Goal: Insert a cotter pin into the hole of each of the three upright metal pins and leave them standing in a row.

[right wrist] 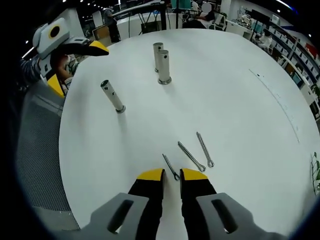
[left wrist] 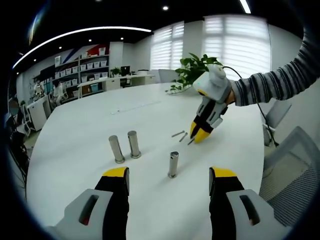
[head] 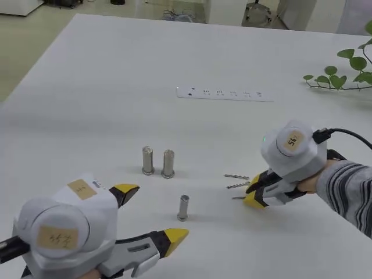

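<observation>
Left gripper (head: 150, 212) jaws wide, empty, facing three upright silver metal pins (head: 182, 207), right gripper (right wrist: 172, 176) jaws narrow astride nearest thin wire cotter pin (right wrist: 169, 165) end, grip undeterminable.

A tan sticker (head: 293, 140) on the round cap of the right gripper (head: 251, 200), at about 3 o'clock in the head view, bears two tilted handwritten digits that look like 56, not surely. On the left gripper (head: 154, 212), at 7 o'clock, a cap sticker (head: 57, 238) carries handwritten marks, perhaps 55, too blurred to be certain. No writing can be made out on the smaller sticker (head: 82, 188) at its 1 o'clock. The printing on the power strip (head: 225, 93) at 12 o'clock is too small to read.
</observation>
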